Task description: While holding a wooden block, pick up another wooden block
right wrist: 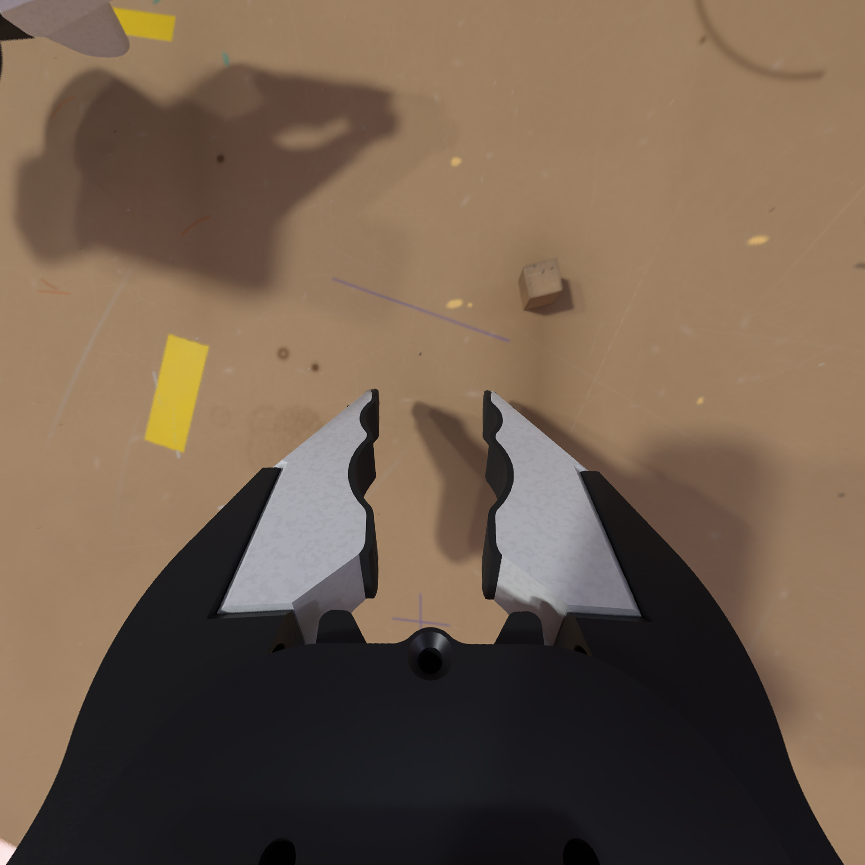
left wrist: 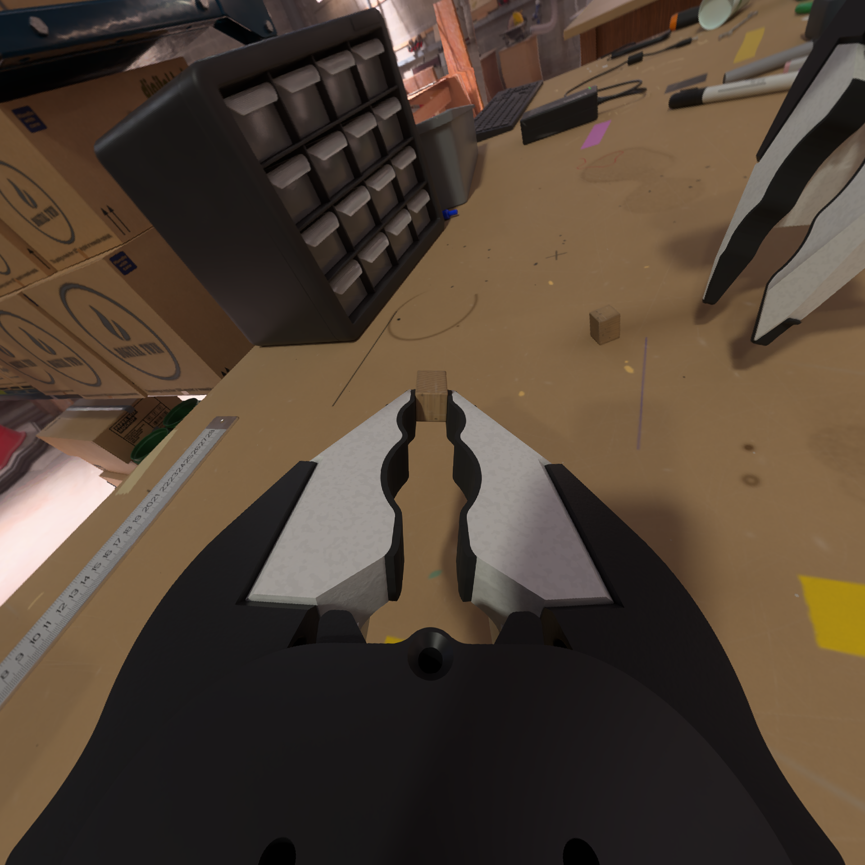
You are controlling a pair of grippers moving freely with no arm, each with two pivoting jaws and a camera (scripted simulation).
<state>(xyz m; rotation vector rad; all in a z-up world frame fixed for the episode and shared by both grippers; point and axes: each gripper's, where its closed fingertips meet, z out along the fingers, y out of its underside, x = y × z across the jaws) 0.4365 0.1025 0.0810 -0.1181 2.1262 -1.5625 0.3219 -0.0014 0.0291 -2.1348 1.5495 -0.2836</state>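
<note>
My left gripper (left wrist: 431, 398) is shut on a small light wooden block (left wrist: 431, 396), which sits between its fingertips above the brown table. A second wooden block (left wrist: 604, 324) stands free on the table ahead and to the right of it. It also shows in the right wrist view (right wrist: 542, 283). My right gripper (right wrist: 430, 395) is open and empty. It hovers over the table, with the free block ahead and a little to its right. The right gripper also shows in the left wrist view (left wrist: 744, 313), pointing down, right of the free block.
A black drawer cabinet (left wrist: 281, 187) and cardboard boxes (left wrist: 70, 281) stand at the left. A steel ruler (left wrist: 117, 538) lies near the table's left edge. Markers (left wrist: 735, 89), a keyboard (left wrist: 505, 105) and a grey bin (left wrist: 449, 150) lie farther back. Yellow tape strips (right wrist: 177, 392) are stuck on the table.
</note>
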